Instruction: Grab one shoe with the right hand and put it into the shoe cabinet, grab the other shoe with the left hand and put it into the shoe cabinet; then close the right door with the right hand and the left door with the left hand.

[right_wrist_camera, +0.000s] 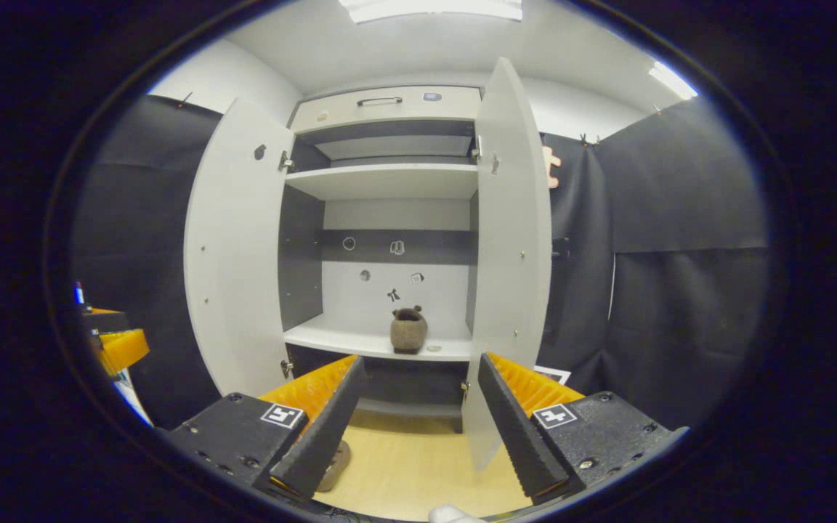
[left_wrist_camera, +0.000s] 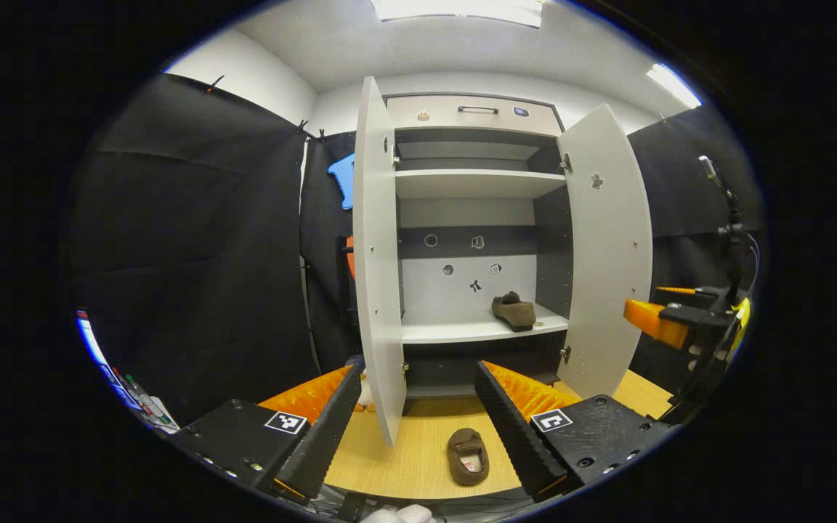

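Lowering the open, empty left claw over the brown shoe on the floor, grip its sides evenly, then place it beside the shoe on the cabinet shelf; right claw open, empty.

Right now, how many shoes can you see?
2. One shoe sits on the lower shelf inside the open shoe cabinet. The other shoe lies on the wooden floor in front of it, between the left tongs.

Cloth-walled recording booth
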The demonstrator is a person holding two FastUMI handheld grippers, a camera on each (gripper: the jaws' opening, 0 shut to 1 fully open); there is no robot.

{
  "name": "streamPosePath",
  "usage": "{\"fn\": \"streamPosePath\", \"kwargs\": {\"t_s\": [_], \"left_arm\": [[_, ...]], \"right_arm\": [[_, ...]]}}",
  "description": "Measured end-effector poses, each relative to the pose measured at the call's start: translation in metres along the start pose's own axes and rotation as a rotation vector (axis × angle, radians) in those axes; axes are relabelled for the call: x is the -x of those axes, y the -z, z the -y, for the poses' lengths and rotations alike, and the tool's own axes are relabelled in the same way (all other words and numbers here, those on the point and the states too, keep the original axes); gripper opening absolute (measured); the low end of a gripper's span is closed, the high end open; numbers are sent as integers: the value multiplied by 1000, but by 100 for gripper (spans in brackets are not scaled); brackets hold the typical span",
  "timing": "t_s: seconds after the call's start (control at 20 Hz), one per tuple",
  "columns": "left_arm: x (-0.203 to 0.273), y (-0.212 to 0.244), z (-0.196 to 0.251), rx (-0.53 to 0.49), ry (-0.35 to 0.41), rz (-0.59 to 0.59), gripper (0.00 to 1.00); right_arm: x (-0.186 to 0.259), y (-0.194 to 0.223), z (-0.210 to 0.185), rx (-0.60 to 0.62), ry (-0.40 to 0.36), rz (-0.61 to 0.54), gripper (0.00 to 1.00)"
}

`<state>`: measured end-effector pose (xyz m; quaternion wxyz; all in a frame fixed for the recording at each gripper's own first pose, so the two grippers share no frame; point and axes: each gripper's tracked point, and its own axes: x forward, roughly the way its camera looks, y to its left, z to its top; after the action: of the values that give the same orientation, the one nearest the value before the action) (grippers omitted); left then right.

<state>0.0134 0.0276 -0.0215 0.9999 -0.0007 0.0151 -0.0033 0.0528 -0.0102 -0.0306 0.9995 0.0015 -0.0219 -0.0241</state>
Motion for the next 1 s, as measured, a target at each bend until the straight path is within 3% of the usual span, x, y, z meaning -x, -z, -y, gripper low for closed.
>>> {"fn": "streamPosePath", "kwargs": {"t_s": [0.15,0.4,0.7,1.0], "left_arm": [[-11,8,10,-2,27,-18,96],[-31,34,31,-15,57,-59,96],[-59,120,53,66,87,-217,96],[-85,228,61,70,92,-381,97]], "right_arm": [[15,15,5,-16,-3,-27,99],[16,6,28,14,7,-29,100],[13,7,43,14,13,-67,100],[18,18,61,69,43,-138,100]]}}
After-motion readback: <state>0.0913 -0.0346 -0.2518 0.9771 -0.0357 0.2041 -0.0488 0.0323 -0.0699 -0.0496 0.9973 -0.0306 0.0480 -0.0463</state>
